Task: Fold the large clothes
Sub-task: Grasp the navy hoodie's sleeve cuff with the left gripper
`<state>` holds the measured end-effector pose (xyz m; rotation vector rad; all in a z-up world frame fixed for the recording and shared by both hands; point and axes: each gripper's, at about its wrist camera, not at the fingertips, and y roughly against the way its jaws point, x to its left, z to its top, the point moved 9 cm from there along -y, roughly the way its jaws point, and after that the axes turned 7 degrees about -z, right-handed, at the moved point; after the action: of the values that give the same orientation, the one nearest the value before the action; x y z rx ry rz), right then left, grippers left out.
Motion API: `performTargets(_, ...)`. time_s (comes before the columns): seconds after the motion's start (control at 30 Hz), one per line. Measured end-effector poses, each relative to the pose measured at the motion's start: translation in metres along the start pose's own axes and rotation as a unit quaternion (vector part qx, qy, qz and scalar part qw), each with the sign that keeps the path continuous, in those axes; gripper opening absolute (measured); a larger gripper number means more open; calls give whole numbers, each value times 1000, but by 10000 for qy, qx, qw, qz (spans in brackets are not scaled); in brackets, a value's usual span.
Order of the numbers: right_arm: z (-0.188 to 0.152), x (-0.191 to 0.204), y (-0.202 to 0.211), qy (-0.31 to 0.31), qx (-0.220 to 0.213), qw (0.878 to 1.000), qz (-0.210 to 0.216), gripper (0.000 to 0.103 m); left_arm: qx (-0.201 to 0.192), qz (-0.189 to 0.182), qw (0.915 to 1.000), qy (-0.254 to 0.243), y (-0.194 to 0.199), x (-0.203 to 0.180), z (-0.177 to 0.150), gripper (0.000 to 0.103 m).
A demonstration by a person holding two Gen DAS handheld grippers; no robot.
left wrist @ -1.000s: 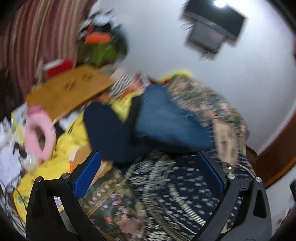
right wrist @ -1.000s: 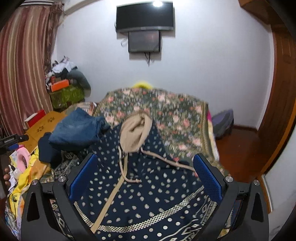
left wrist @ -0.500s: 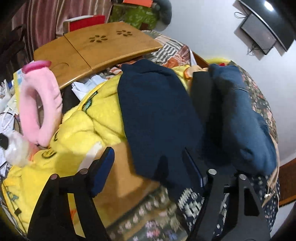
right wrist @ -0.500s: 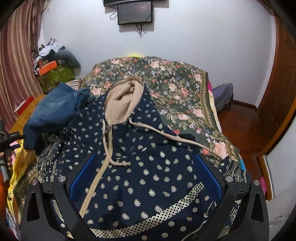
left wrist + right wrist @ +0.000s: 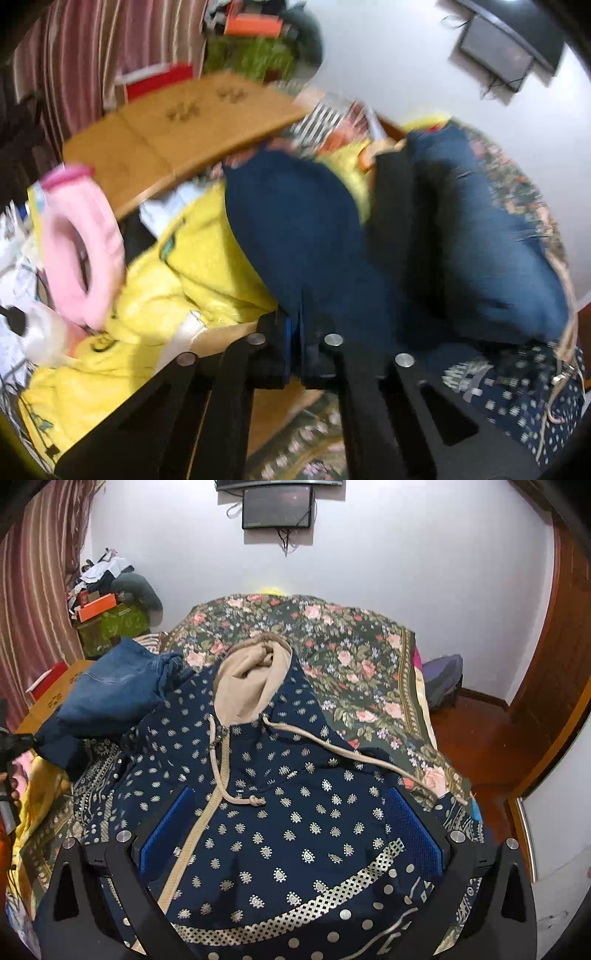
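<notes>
Navy patterned hoodie lies spread on the bed. Right gripper hovers released over it; left gripper has clenched on dark cloth piled beside, likely dragging the wrong garment.

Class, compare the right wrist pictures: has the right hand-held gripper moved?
Yes. The right hand-held gripper came down and forward over the navy patterned hoodie; the wall-mounted black screen climbed toward the frame's top.
</notes>
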<state>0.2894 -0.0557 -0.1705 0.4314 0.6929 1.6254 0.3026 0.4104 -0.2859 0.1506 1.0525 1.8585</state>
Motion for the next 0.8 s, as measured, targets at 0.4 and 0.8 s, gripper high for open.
performTargets(0.4, 4, 4, 36, -22, -362, 9992, 184, 102, -1016, -1298, 9805, -1071, 159, -142, 30, 1)
performTargets(0.8, -5, -20, 56, 102, -561, 9983, 128, 102, -703, -2456, 9444, -2068, 182, -306, -38, 1)
